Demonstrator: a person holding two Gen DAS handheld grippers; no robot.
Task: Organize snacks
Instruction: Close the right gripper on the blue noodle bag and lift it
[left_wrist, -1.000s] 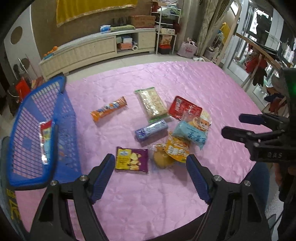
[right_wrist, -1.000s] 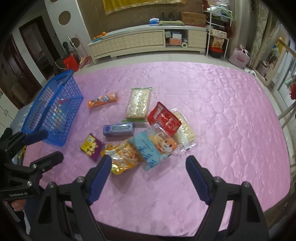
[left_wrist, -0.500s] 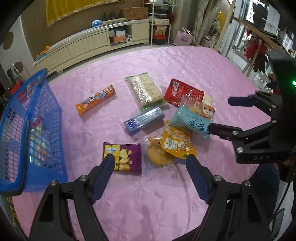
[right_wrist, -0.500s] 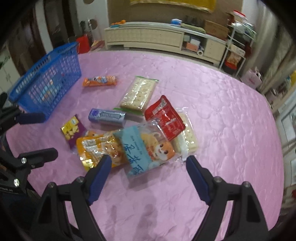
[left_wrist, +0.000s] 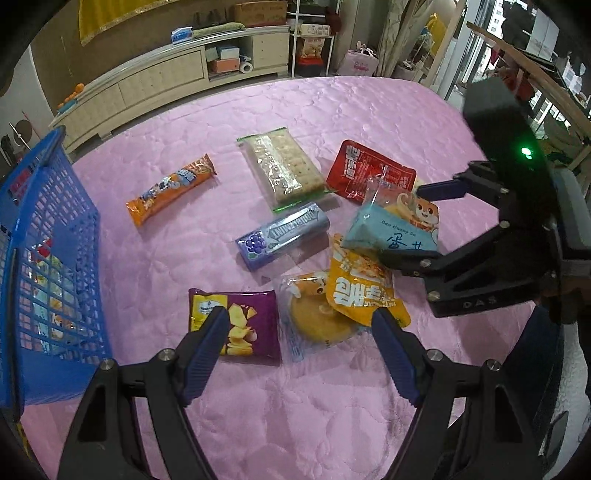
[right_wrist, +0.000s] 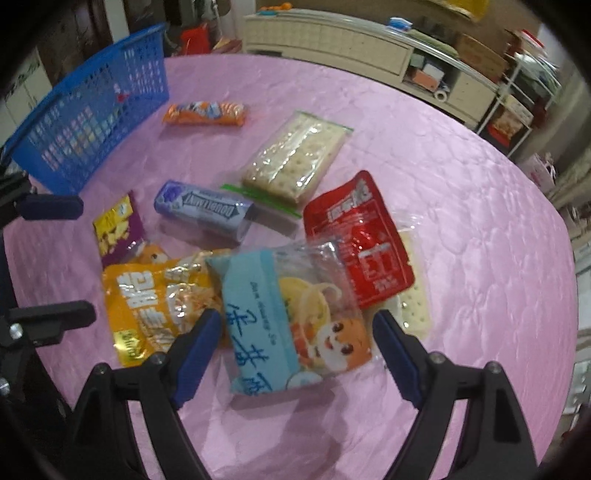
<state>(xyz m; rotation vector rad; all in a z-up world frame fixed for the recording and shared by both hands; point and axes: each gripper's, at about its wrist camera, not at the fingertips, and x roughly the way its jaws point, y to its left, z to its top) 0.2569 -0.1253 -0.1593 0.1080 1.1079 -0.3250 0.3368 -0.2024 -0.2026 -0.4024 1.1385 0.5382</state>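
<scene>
Several snack packs lie on the pink tablecloth (left_wrist: 369, 110). My left gripper (left_wrist: 299, 336) is open, its fingers above the purple chip bag (left_wrist: 236, 325) and a clear cake pack (left_wrist: 314, 317). My right gripper (right_wrist: 295, 343) is open with its fingers on either side of the light-blue cartoon pack (right_wrist: 291, 317), which also shows in the left wrist view (left_wrist: 395, 229). An orange pouch (right_wrist: 155, 299) lies to its left and a red pouch (right_wrist: 358, 236) behind it. The blue basket (left_wrist: 44, 258) at the left holds some snacks.
A purple gum pack (left_wrist: 284, 236), a cracker pack (left_wrist: 284, 166) and an orange bar (left_wrist: 170, 188) lie mid-table. A second cracker pack (right_wrist: 413, 306) lies under the red pouch. A long cabinet (left_wrist: 166, 81) stands beyond the table.
Both grippers have come lower and closer to the snacks. The right gripper now straddles the light-blue pack, which it stood short of before.
</scene>
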